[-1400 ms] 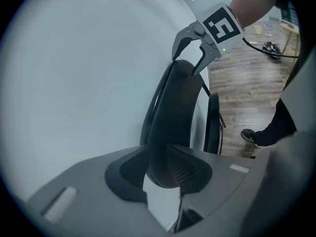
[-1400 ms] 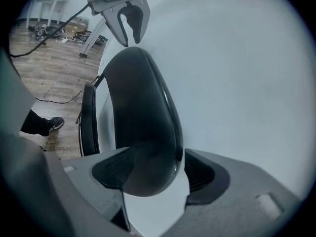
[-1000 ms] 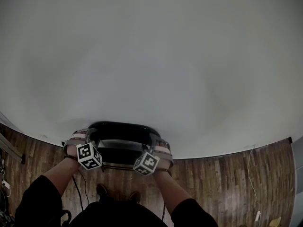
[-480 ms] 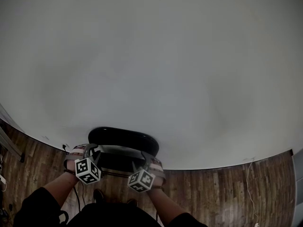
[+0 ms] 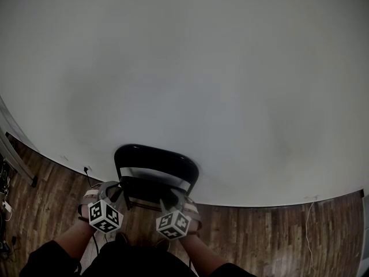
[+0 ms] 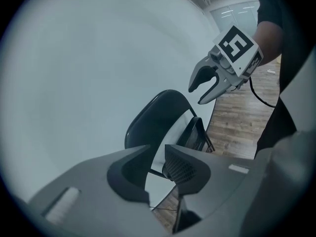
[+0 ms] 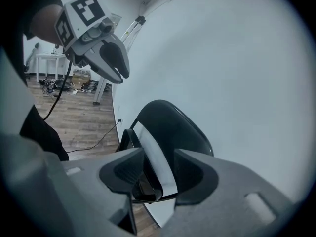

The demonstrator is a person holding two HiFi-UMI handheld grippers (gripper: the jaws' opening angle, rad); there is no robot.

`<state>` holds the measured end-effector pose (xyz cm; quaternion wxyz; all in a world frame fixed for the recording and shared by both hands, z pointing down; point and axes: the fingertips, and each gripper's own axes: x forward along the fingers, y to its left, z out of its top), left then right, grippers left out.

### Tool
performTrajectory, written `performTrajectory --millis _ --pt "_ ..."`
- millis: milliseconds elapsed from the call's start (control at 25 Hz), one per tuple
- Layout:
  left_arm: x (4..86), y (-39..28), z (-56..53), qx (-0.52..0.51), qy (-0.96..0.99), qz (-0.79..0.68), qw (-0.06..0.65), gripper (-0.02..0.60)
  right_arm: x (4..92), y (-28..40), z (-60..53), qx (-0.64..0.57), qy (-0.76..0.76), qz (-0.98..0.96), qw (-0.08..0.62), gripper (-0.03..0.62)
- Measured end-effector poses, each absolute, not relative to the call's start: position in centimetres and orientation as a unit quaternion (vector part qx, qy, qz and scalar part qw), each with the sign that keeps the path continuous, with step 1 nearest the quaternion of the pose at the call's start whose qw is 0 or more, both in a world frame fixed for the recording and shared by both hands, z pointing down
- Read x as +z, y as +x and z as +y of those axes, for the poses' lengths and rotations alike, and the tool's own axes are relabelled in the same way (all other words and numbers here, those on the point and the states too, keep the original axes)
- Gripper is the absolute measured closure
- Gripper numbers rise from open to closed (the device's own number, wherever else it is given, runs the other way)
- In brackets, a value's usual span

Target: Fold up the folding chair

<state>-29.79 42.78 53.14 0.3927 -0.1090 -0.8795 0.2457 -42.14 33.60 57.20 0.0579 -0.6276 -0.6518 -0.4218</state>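
Folding chair [image 5: 155, 161]: upright on the wood floor [image 5: 259, 229], at the foot of the white wall [image 5: 202, 68], straight ahead of both claws. Seat [image 7: 127, 139] tipped up close beside the backrest [image 7: 173, 127], only a slim strip of wall showing between the two. Probably folded or all but folded, and parked by the wall for support. By that reading, little of the task left beyond making sure of a steady stand.

Left claw [image 6: 155, 154]: narrow gap, jaws just now closing further, nothing between them. Only the chair, well beyond, visible through the slot. No contact with seat, back or frame.

Right claw [image 7: 159, 157]: middling gap, wider than the left's, jaws likewise just closing down from a broad spread, nothing between them either. Chair again only in the background past the tips.

Both claws carried in the air on the near side of the chair, side by side, angled down toward the seat, apart from it. Reads as hands off the chair, not a grip. Likely reason for the posture: near enough to catch the chair in case of a slide or tip.
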Motion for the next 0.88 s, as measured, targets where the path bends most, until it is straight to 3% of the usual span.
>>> performTrajectory --millis 440,720,880 --pt "51.0 -23.4 38.2 0.146 -0.08 -0.933 0.319 0.509 53.9 -32.0 30.5 -0.317 -0.672 -0.659 0.117 0.437" --pt "48.6 -19.5 33.3 0.141 -0.008 -0.956 0.256 0.526 51.8 -24.2 28.1 -0.253 -0.69 -0.663 0.138 0.461" --pt "48.0 -17.7 30.8 0.144 0.032 -0.959 0.242 0.552 49.9 -20.9 26.8 -0.208 -0.706 -0.66 0.153 0.505"
